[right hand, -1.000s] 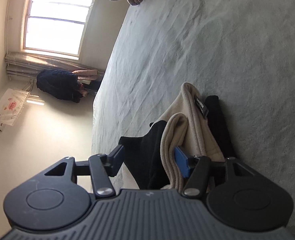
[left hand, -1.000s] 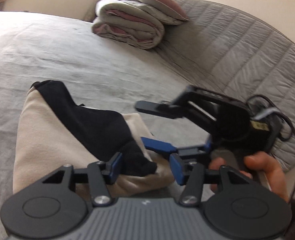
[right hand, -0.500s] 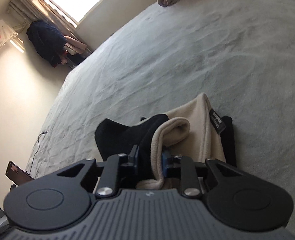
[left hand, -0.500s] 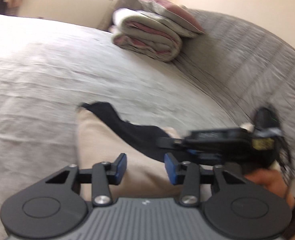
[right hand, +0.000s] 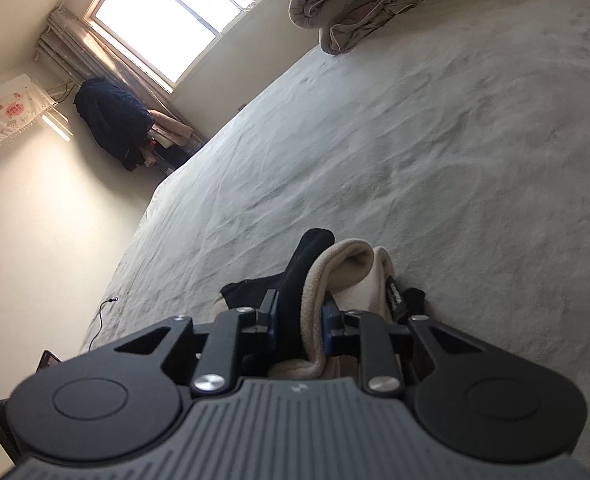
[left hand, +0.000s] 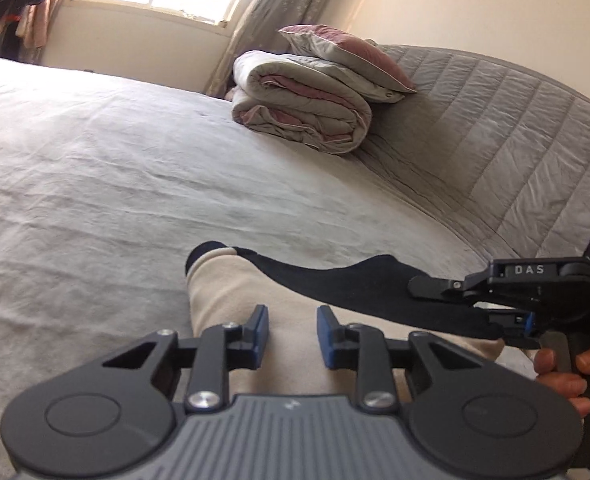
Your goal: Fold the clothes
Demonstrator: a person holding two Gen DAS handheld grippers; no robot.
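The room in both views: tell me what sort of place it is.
Most likely a bedroom: a wide bed under a grey cover, a folded duvet with a pillow on top, and a padded headboard.

The right gripper (left hand: 471, 308), seen beside the beige-and-black garment (left hand: 255, 292), bears the white letters "DAS" on its black body; the garment's own tag is unreadable.

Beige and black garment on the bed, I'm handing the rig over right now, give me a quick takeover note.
Right gripper: shut on the garment, pinching a bunched beige and black fold at its edge.
Left gripper: jaws have just been closing, pads not pressing anything; it hangs over the beige part.
Garment lies partly folded on the grey bed.
Left to do: grip with the left, finish the fold, smooth it flat.
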